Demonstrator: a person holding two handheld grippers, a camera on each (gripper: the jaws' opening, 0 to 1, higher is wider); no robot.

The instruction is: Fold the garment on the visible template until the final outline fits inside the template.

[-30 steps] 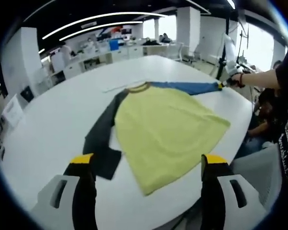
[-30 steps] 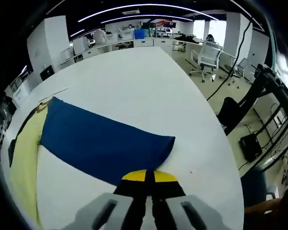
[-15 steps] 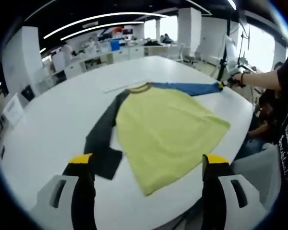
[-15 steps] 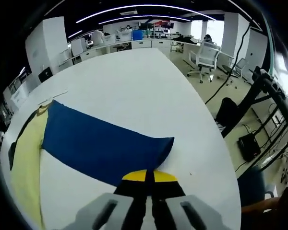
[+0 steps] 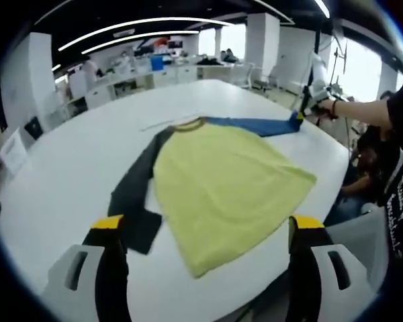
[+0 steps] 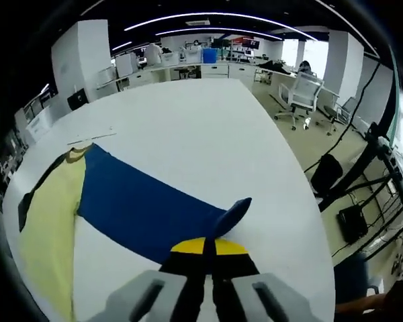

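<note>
A yellow shirt (image 5: 225,181) lies spread flat on the white table (image 5: 74,168), with a dark grey sleeve (image 5: 136,194) on one side and a blue sleeve (image 5: 258,125) on the other. My left gripper (image 5: 203,231) hangs open above the table's near edge, short of the hem. In the right gripper view my right gripper (image 6: 203,247) is shut on the cuff of the blue sleeve (image 6: 144,211), and the cuff end curls up off the table. That gripper (image 5: 301,115) also appears far off in the left gripper view, in a person's hand.
A thin pale strip (image 6: 91,136) lies on the table beyond the collar. Desks and office chairs (image 6: 299,87) stand past the table's far edge. A seated person (image 5: 369,174) is beside the table at the right of the left gripper view.
My right gripper has lifted the blue cuff, so the sleeve end now curls upward off the table. The left gripper stays open over the near edge.
</note>
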